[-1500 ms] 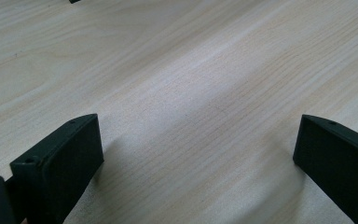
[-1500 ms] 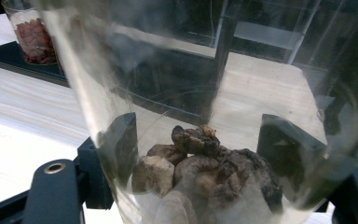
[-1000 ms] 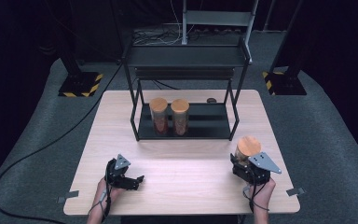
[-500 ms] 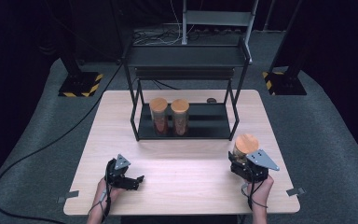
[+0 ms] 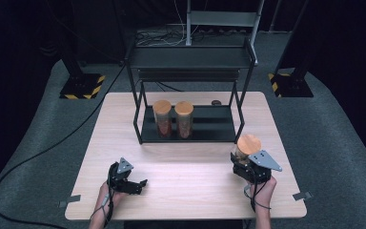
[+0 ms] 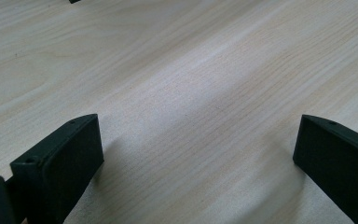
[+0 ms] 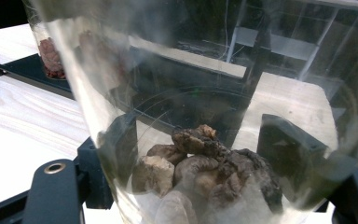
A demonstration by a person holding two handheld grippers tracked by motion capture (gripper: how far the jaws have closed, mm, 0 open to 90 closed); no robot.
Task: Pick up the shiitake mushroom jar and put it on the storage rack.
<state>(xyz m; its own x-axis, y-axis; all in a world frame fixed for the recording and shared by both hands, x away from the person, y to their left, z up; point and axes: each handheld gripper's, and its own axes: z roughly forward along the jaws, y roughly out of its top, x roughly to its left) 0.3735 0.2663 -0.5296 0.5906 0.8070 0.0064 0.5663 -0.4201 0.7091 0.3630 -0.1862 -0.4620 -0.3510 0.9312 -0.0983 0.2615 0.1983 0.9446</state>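
A clear glass jar (image 7: 205,140) with brown lumps at its bottom stands between the jaws of my right gripper (image 7: 200,154), which is shut on it. From above, the jar's round wooden lid (image 5: 249,143) shows just ahead of the right gripper (image 5: 244,161), near the table's right front. Two more wooden-lidded jars (image 5: 162,118) (image 5: 184,119) stand side by side on the bottom shelf of a black metal rack (image 5: 190,129). My left gripper (image 5: 140,183) rests low at the front left, its jaws (image 6: 191,154) wide open over bare wood with nothing between them.
The rack (image 5: 190,57) has an upper shelf and thin posts across the table's back half. A small dark round thing (image 5: 215,102) lies behind the rack. The light wooden table (image 5: 186,167) has open room between the grippers. Cables trail across the floor.
The right gripper has shifted slightly left and forward with the jar in it. The left gripper has stayed put.
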